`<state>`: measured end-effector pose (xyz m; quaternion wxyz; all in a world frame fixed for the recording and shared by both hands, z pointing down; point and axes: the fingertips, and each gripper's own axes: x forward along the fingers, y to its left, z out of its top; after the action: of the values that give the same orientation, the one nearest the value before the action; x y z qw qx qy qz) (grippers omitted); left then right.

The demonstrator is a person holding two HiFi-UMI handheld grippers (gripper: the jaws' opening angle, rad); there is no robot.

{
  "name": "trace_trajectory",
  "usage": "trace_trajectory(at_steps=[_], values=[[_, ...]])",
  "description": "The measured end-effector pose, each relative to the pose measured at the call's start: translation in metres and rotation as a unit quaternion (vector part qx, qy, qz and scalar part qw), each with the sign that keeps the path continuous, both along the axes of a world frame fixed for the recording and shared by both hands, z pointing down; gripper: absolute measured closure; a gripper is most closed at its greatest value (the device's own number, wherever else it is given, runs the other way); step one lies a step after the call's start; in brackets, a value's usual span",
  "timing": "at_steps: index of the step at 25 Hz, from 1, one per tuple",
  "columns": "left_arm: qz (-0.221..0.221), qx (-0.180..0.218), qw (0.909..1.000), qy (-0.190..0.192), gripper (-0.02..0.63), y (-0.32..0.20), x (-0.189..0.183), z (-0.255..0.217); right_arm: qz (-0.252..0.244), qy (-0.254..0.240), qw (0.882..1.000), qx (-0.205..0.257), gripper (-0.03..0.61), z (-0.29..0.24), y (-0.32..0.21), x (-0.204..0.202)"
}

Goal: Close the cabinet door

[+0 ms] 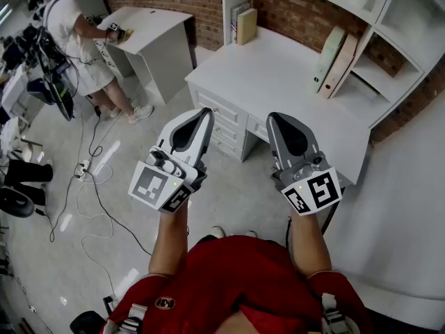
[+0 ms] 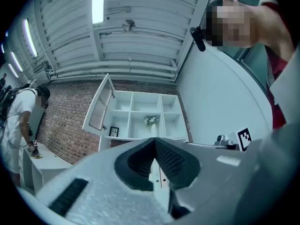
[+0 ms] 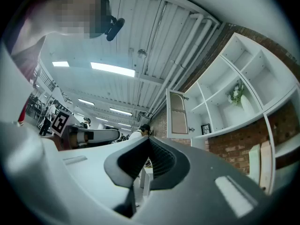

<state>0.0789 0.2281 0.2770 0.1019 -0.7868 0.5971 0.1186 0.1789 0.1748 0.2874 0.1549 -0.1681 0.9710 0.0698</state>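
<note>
The white cabinet door (image 2: 99,106) with a glass pane stands swung open at the left end of a white wall shelf unit (image 2: 146,112) on the brick wall. In the right gripper view the open door (image 3: 178,112) hangs beside the shelf unit (image 3: 234,90). Both grippers are held up in front of the person, well short of the door. My left gripper (image 1: 203,115) is shut and holds nothing; its tips (image 2: 153,142) point up toward the shelves. My right gripper (image 1: 277,120) is beside it, also shut and holding nothing, as its own view (image 3: 149,142) shows.
A white desk (image 1: 292,82) with drawers stands under the shelves and carries folders (image 1: 335,60) and a book (image 1: 246,25). A second desk (image 1: 149,23) and a standing person (image 1: 73,26) are at the far left. Cables (image 1: 90,186) trail over the floor. A vase of flowers (image 2: 151,121) sits in the shelves.
</note>
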Motion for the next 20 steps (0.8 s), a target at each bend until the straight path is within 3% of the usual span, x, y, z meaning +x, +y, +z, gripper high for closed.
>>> trace_trajectory(at_steps=[7,20], values=[[0.003,0.005,1.0000,0.006,0.611,0.001,-0.026,0.002,-0.013,-0.015,1.000,-0.012,0.566,-0.002,0.001,-0.021],[0.026,0.029,0.9992,-0.005,0.611,0.011,-0.102,-0.012,0.012,0.009,1.000,0.017,0.566,-0.013,0.011,-0.088]])
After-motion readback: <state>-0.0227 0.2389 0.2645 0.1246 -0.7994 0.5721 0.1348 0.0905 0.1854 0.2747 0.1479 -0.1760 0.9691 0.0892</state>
